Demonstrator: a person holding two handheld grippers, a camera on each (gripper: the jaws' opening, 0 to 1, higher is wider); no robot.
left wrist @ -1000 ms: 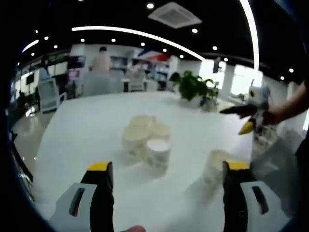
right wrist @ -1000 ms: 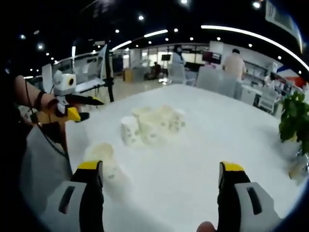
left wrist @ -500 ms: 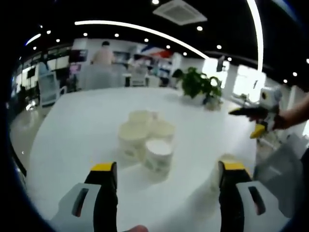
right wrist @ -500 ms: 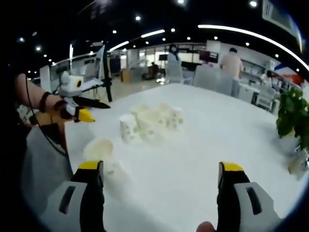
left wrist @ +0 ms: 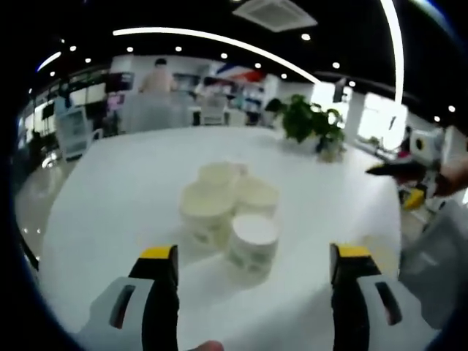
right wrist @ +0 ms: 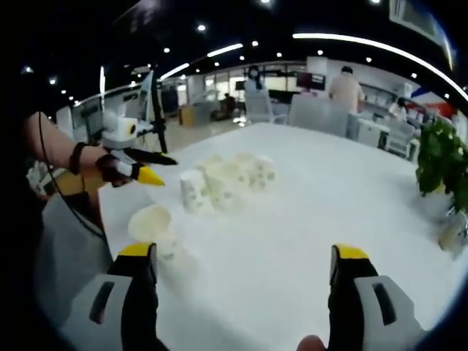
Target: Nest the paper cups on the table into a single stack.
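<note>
Yellow-tipped jaws rise from the bottom of the left gripper view, and the left gripper (left wrist: 250, 274) stands spread wide, nothing between the tips. Just beyond them on the white table (left wrist: 117, 183) sits the cluster of paper cups (left wrist: 228, 212), four pale cups pressed together: the nearest cup (left wrist: 252, 241) in front, a wider-looking one (left wrist: 207, 212) to its left, two more tucked behind. Out to the right, the other gripper comes in at the edge, dark fingers and a yellow tip, held up off the table. Further back, a potted plant (left wrist: 311, 128) stands near the far side of the table, with chairs and a person beyond.

Over in the right gripper view, the right gripper (right wrist: 245, 274) is just as wide apart, holding nothing, bare tabletop between its tips. Close to its left jaw stands a lone paper cup (right wrist: 151, 227), mouth up, well apart from the cluster, which sits further out toward the middle of the table. Above that lone cup hovers the left gripper, gripped in a person's hand (right wrist: 113, 167); whether its jaws are spread from this angle, I cannot tell. The plant shows at the right edge.
</note>
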